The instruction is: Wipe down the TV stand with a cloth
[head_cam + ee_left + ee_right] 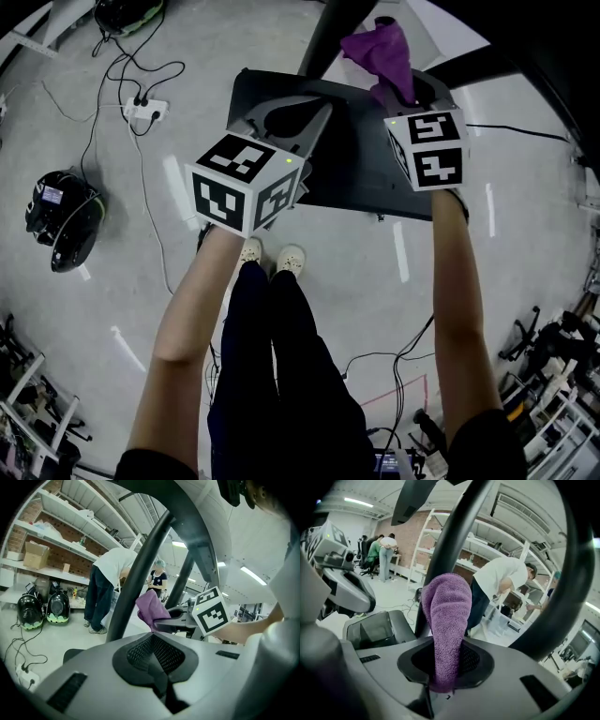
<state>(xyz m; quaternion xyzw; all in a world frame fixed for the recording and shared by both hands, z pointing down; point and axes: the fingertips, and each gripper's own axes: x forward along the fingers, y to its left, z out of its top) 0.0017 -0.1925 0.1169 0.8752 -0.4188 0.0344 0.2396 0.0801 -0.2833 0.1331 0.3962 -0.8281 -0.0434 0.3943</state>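
The right gripper (446, 674) has its fingers clamped on a purple terry cloth (449, 616), which stands up from between them in a thick fold. The left gripper (153, 638) has its fingers closed against each other with nothing between them. Below both pairs of fingers lies the flat dark base of the black TV stand (361, 183), set on the grey floor (122, 281). The stand's slanted black post (140, 569) rises just beyond the fingers.
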